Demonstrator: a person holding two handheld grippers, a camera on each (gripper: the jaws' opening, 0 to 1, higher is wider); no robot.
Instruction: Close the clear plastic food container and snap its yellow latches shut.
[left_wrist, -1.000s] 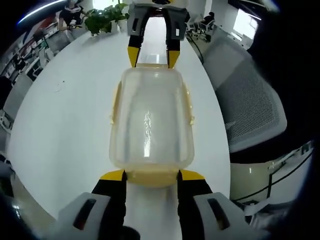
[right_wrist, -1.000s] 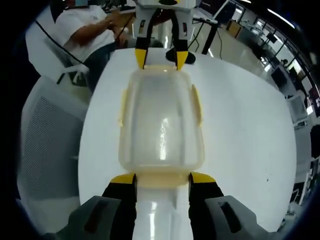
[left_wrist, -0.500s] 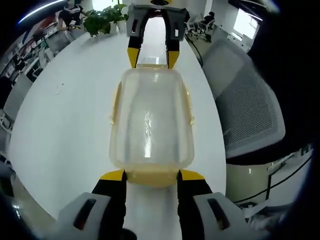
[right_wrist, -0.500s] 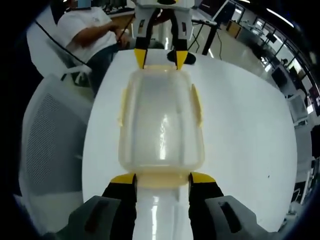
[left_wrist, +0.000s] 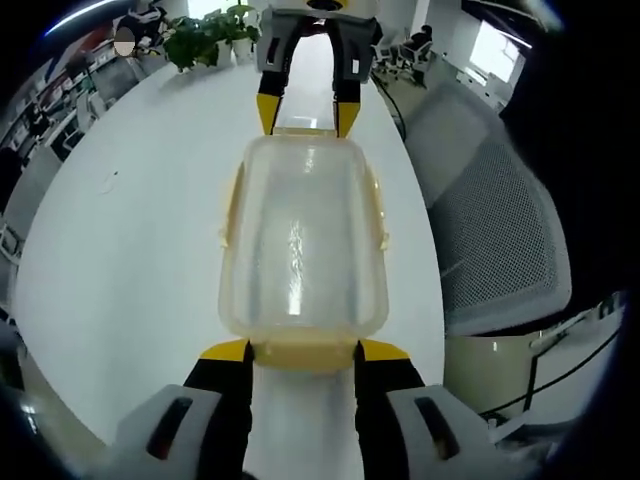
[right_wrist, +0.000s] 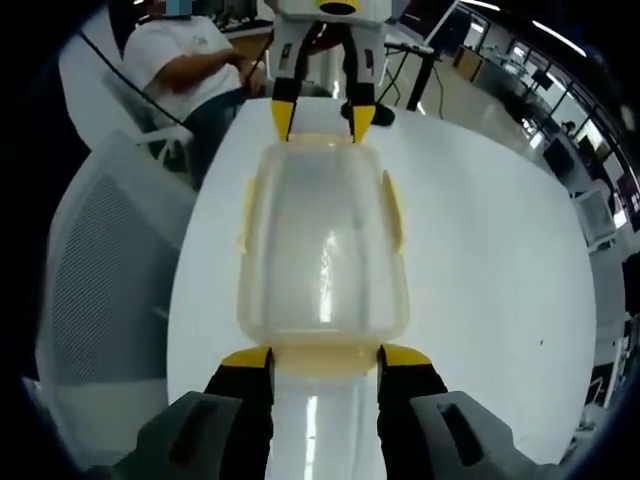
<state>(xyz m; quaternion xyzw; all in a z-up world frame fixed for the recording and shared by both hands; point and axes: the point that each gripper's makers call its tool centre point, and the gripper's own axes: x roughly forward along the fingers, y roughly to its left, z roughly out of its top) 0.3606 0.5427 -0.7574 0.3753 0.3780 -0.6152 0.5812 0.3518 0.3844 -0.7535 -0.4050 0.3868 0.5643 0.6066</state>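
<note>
Container (left_wrist: 302, 240): clear plastic food box w/ lid on, rounded-rectangle shape, lying flat on white table (left_wrist: 130, 250). Walls cloudy-translucent; bright glare streak down lid centre. Nothing discernible inside.
Container, right gripper view (right_wrist: 322, 245): same box seen from opposite end, same cloudy look, lid seated.
Latches, long sides: pale yellow latch (left_wrist: 231, 205) and its opposite no. (left_wrist: 378, 205) lie flat vs. the side walls, appear folded down. Whether snapped home: cannot tell.
Latches, short ends: yellow end flap (left_wrist: 303, 355) sits between the left gripper's jaws, touching the near edge of box. Far end flap (left_wrist: 303, 131) sits between the other gripper's tips.
Left gripper (left_wrist: 303, 352): jaws spread apart, one either side of the near end flap, yellow tips at the box's near corners. Not clamped on anything visible.
Right gripper (right_wrist: 325, 358): jaws likewise apart, straddling its own near end flap (right_wrist: 325, 360), tips at box corners. Also visible in left gripper view at far end of box (left_wrist: 305, 110), pointing back toward camera.
Position: box approx. mid-width on table, held between the two grippers end to end.
Surrounds: grey mesh chair (left_wrist: 495, 220) just beside table edge; potted plant (left_wrist: 205, 35) at far end; seated person in white shirt (right_wrist: 185, 65) beyond table in right gripper view.
</note>
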